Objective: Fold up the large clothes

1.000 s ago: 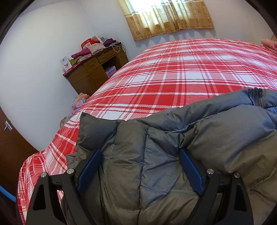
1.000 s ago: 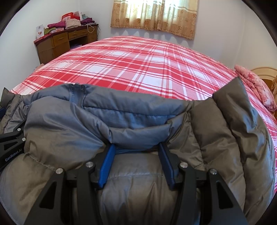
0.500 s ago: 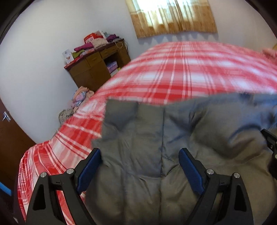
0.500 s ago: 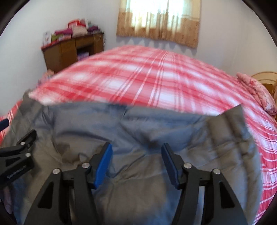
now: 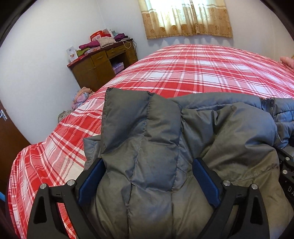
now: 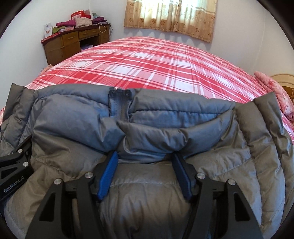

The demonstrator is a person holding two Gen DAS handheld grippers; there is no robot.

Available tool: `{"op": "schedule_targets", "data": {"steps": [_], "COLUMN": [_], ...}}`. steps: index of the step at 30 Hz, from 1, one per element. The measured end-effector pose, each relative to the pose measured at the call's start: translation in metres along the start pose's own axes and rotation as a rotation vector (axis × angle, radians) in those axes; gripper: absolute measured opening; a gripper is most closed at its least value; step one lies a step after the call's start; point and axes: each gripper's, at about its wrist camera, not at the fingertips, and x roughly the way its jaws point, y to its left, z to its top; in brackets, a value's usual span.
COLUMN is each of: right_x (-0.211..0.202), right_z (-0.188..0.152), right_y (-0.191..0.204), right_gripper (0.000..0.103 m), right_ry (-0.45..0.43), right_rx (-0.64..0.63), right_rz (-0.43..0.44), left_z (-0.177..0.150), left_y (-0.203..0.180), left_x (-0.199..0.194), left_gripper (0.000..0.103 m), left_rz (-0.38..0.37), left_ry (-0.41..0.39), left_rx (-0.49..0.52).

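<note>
A grey puffer jacket (image 5: 229,128) lies bunched at the near edge of the bed (image 5: 183,73), zip (image 6: 121,106) facing up in the right wrist view. My left gripper (image 5: 148,161) rests over its quilted left panel, jaws very wide and still opening, padding bulging between the blue pads (image 5: 93,176). My right gripper (image 6: 145,154) sits over the middle of the jacket (image 6: 73,128). Its jaws are opening, and a puffy fold fills the gap between them. Each gripper shows at the edge of the other's view: left gripper (image 6: 14,165), right gripper (image 5: 286,165).
Red plaid cover spreads over the bed (image 6: 147,60) beyond the jacket. A wooden desk (image 5: 99,66) piled with clothes stands at the back left. Clothes (image 5: 80,95) lie on the floor beside it. A pink pillow (image 6: 272,88) sits at the right, a curtained window (image 6: 170,14) behind.
Both grippers have shifted a little across the jacket, and both pairs of jaws stand wider. The right gripper's pads have eased off the fold they pinched a second ago.
</note>
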Motion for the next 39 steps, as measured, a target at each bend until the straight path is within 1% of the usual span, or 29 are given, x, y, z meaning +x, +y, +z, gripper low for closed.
{"op": "schedule_targets", "data": {"steps": [4, 7, 8, 9, 10, 11, 13, 14, 15, 16, 18, 21, 25, 27, 29, 31, 33, 35, 38, 39], "right_x": [0.001, 0.000, -0.001, -0.007, -0.015, -0.026, -0.059, -0.076, -0.084, -0.091, -0.090, -0.083, -0.073, -0.073, -0.079, -0.095, -0.120, -0.130, -0.120, -0.116], "right_z": [0.000, 0.000, 0.001, 0.001, -0.001, -0.004, -0.020, -0.032, -0.040, -0.052, -0.070, -0.086, -0.085, -0.084, -0.085, -0.090, -0.103, -0.117, -0.131, -0.134], "right_y": [0.000, 0.001, 0.000, -0.002, -0.004, -0.006, -0.010, -0.011, -0.011, -0.010, -0.005, 0.003, 0.006, 0.006, 0.002, -0.004, -0.011, -0.012, -0.009, -0.006], "right_gripper": [0.065, 0.065, 0.066, 0.066, 0.067, 0.071, 0.074, 0.078, 0.083, 0.083, 0.083, 0.084, 0.085, 0.086, 0.086, 0.084, 0.085, 0.087, 0.089, 0.090], "right_ry": [0.003, 0.016, 0.024, 0.038, 0.039, 0.026, -0.032, -0.073, -0.090, -0.101, -0.096, -0.118, -0.089, -0.084, -0.085, -0.091, -0.128, -0.130, -0.118, -0.125], "right_rx": [-0.003, -0.013, -0.017, -0.033, -0.038, -0.037, -0.045, -0.042, -0.035, -0.031, -0.042, -0.068, -0.086, -0.084, -0.078, -0.067, -0.049, -0.070, -0.085, -0.094], "right_rz": [-0.001, -0.006, 0.001, 0.006, 0.003, -0.003, -0.014, -0.021, -0.026, -0.029, -0.040, -0.075, -0.087, -0.085, -0.070, -0.058, -0.053, -0.056, -0.069, -0.082], "left_z": [0.000, 0.003, 0.003, 0.003, 0.001, -0.002, -0.013, -0.022, -0.033, -0.043, -0.059, -0.072, -0.076, -0.078, -0.082, -0.086, -0.093, -0.101, -0.108, -0.108], "left_y": [-0.002, -0.002, 0.001, 0.009, 0.017, 0.029, 0.051, 0.063, 0.073, 0.080, 0.085, 0.078, 0.075, 0.077, 0.080, 0.084, 0.086, 0.085, 0.080, 0.080], "left_x": [0.001, 0.001, -0.002, -0.009, -0.016, -0.030, -0.054, -0.066, -0.074, -0.078, -0.076, -0.064, -0.061, -0.058, -0.057, -0.061, -0.068, -0.075, -0.076, -0.075], "left_gripper": [0.097, 0.097, 0.097, 0.097, 0.097, 0.097, 0.097, 0.097, 0.097, 0.097, 0.097, 0.097, 0.097, 0.097, 0.097, 0.097, 0.097, 0.097, 0.097, 0.095], "left_rz": [0.007, 0.011, 0.009, 0.014, 0.013, 0.007, 0.009, 0.018, 0.010, 0.009, 0.010, -0.022, -0.041, -0.068, -0.109, -0.145, -0.171, -0.196, -0.236, -0.253], "left_ry": [0.003, 0.021, 0.031, 0.042, 0.040, 0.030, -0.004, -0.014, -0.022, -0.022, 0.003, 0.057, 0.053, 0.063, 0.078, 0.099, 0.101, 0.097, 0.083, 0.079], "left_rx": [0.005, 0.021, 0.025, 0.007, -0.013, -0.042, -0.078, -0.101, -0.125, -0.145, -0.164, -0.157, -0.173, -0.191, -0.216, -0.238, -0.244, -0.247, -0.253, -0.263]}}
